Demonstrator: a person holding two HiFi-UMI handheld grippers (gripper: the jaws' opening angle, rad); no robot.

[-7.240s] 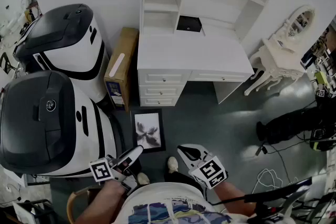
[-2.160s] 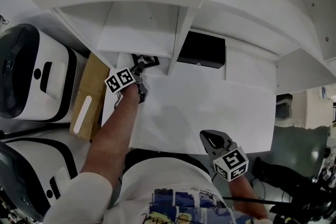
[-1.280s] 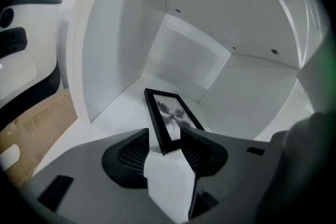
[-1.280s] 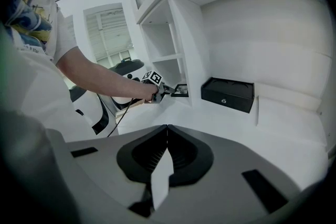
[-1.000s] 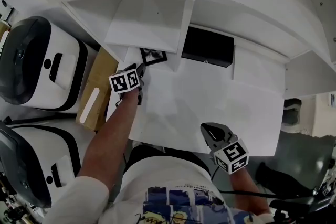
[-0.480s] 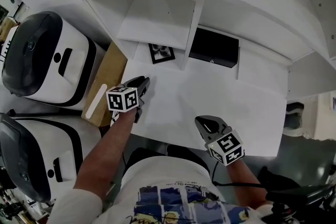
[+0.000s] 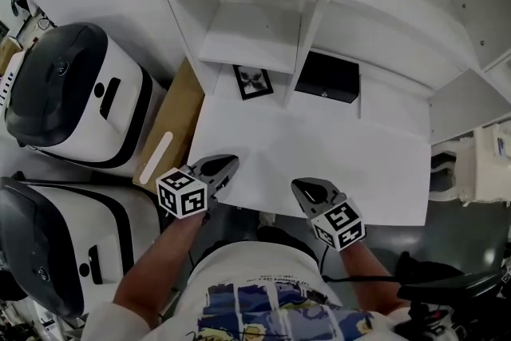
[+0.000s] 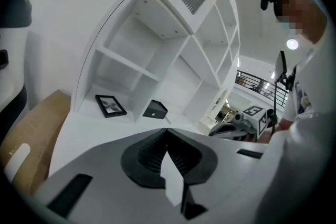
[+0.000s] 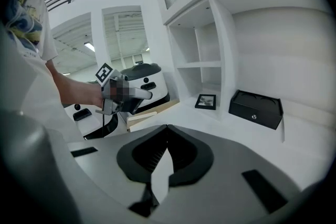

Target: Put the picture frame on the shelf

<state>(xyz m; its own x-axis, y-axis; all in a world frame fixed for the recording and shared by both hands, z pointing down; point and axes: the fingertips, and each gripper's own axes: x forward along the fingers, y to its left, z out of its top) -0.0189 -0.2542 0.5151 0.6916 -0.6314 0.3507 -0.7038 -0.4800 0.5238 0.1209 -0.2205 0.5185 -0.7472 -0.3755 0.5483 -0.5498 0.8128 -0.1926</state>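
Note:
The black picture frame (image 7: 254, 81) lies flat in the bottom left compartment of the white shelf unit (image 7: 249, 44); it also shows as the frame (image 8: 110, 105) in the left gripper view and the frame (image 9: 206, 101) in the right gripper view. My left gripper (image 7: 227, 164) hovers at the desk's front edge, far from the frame. Its jaws have just been closing and now meet at the left gripper's tip (image 8: 167, 131) with nothing between them. My right gripper (image 7: 303, 188) is beside it at the front edge, and its jaws touch at the tip (image 9: 167, 127), empty.
A black box (image 7: 327, 77) sits in the compartment to the right of the frame. The white desk top (image 7: 319, 144) is bare between the grippers and the shelf. A cardboard box (image 7: 172, 132) and two white-and-black machines (image 7: 72, 92) stand at the left.
The left gripper drew back from the shelf compartment to the desk's front edge and shut, leaving the frame lying in the compartment. The right gripper drifted slightly left.

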